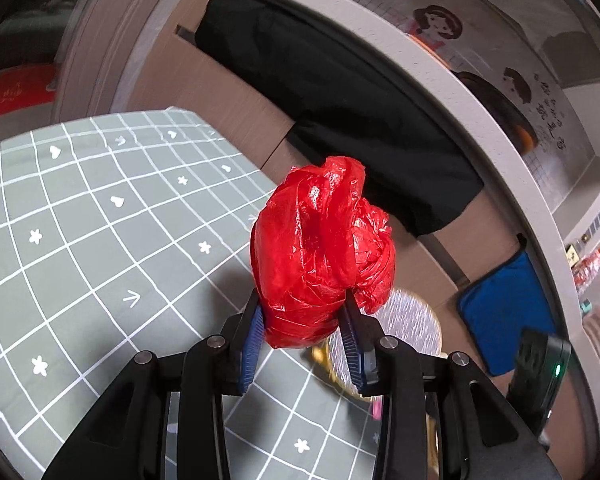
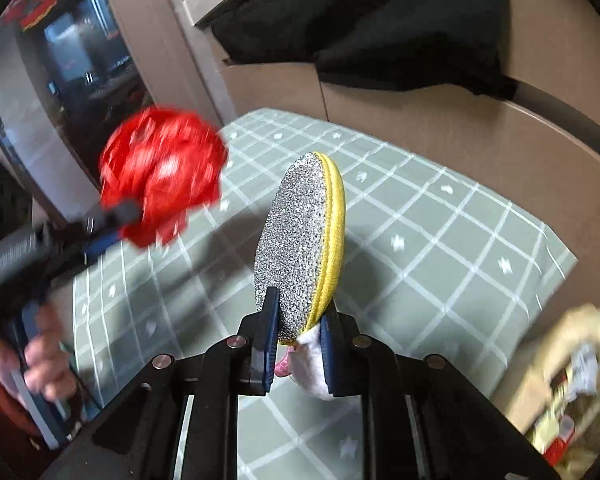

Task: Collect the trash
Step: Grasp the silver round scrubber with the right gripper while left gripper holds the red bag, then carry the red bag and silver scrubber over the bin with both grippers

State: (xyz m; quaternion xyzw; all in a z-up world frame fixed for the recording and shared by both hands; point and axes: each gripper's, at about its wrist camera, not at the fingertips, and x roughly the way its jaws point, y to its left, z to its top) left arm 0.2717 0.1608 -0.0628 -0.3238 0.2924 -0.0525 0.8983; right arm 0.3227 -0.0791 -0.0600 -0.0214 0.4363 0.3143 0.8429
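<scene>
Two items are held above the tabletop (image 1: 80,220): a red plastic bag (image 1: 320,256) clenched in the left tongs (image 1: 302,312), a scouring pad (image 2: 300,244) in the right tongs (image 2: 298,320). Slippage is risked by the pad's shallow edge grip.

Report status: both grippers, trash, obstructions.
Left gripper shut on crumpled red plastic bag, lifted. Right gripper shut on round silver-and-yellow scouring pad, lifted. Green grid tablecloth below; nothing blocking.

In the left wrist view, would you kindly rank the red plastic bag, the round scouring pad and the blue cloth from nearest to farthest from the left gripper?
1. Red plastic bag: clamped in the left gripper.
2. Round scouring pad: just right, behind the bag.
3. Blue cloth: farther right, against the brown boxes.
</scene>
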